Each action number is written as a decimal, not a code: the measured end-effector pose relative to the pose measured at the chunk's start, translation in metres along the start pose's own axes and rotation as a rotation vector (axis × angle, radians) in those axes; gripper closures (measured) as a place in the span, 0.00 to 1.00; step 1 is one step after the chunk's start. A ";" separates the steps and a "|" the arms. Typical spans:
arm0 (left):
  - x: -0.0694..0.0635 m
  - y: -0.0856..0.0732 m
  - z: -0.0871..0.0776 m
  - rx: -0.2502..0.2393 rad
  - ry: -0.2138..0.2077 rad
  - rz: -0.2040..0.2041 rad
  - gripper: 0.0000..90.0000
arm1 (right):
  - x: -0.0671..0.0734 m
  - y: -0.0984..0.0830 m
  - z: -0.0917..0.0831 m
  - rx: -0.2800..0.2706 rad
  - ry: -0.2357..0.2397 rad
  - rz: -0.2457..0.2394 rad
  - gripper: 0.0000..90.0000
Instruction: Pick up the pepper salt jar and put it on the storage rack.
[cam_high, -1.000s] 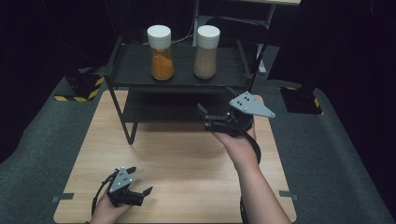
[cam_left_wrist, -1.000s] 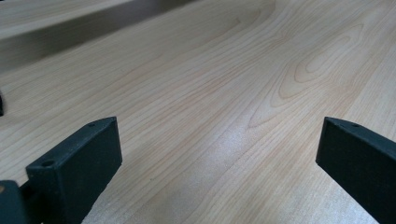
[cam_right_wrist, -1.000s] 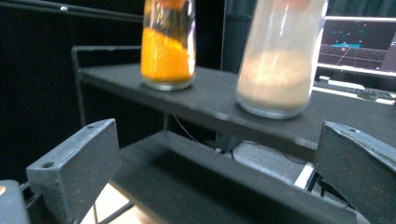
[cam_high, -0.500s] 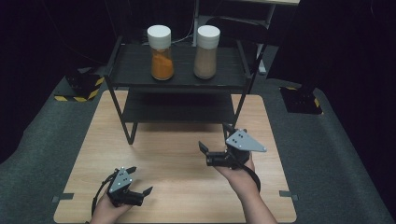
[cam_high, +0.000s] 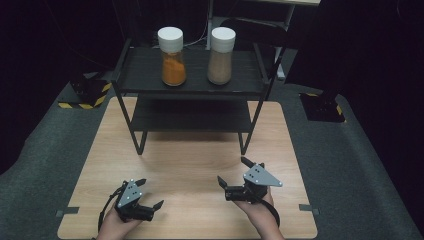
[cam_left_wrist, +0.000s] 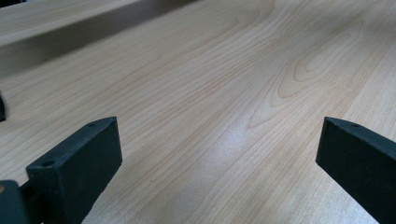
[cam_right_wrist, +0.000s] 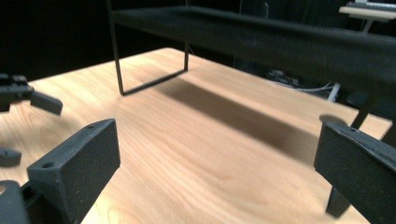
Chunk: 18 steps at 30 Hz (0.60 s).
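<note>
On the wooden table (cam_high: 200, 165), which spreads out under and ahead of both grippers, nothing is held at this moment. Beyond the grippers, at the far side of the board, stands the black two-tier rack (cam_high: 192, 87); its near legs are planted well ahead of the right gripper (cam_high: 235, 175), and in the right gripper view the rack's dark shelf runs across the top with its shadow on the wood underneath. On the rack's top shelf, far beyond both grippers and well apart from them, stand two white-capped jars side by side: the orange-filled jar (cam_high: 172, 57), more or less in line ahead of the left gripper (cam_high: 148, 194), and the brown-filled jar (cam_high: 221, 56), roughly straight ahead of the right gripper. Neither jar is touched.

The right gripper sits low over the near right part of the board, its grey three-cornered plate (cam_high: 261, 176) on top, jaws spread wide with only bare wood between them, pointing towards the left. The left gripper rests near the front left corner, just to the side of the right one with a stretch of bare board between them; its jaws also stand wide apart, with bare wood grain between them in the left gripper view.
</note>
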<state>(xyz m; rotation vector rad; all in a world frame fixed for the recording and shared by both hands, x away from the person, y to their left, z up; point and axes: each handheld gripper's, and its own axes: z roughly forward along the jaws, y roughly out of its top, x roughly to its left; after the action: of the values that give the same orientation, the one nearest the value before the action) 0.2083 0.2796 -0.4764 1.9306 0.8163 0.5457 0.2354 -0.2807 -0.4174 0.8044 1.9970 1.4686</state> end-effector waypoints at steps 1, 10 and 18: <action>0.000 0.000 0.000 0.001 0.001 0.002 0.01 | 0.000 -0.004 0.000 0.007 -0.001 0.005 0.00; -0.003 0.002 0.001 0.013 0.004 0.018 0.00 | 0.003 -0.035 -0.002 0.068 -0.025 0.015 0.00; -0.006 0.007 0.004 0.037 0.011 0.036 0.01 | 0.009 -0.060 -0.003 0.138 -0.051 -0.008 0.00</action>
<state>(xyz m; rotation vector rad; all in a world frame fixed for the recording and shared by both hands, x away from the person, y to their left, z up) 0.2090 0.2703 -0.4723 1.9809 0.8056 0.5672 0.2177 -0.2901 -0.4744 0.8811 2.0776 1.3040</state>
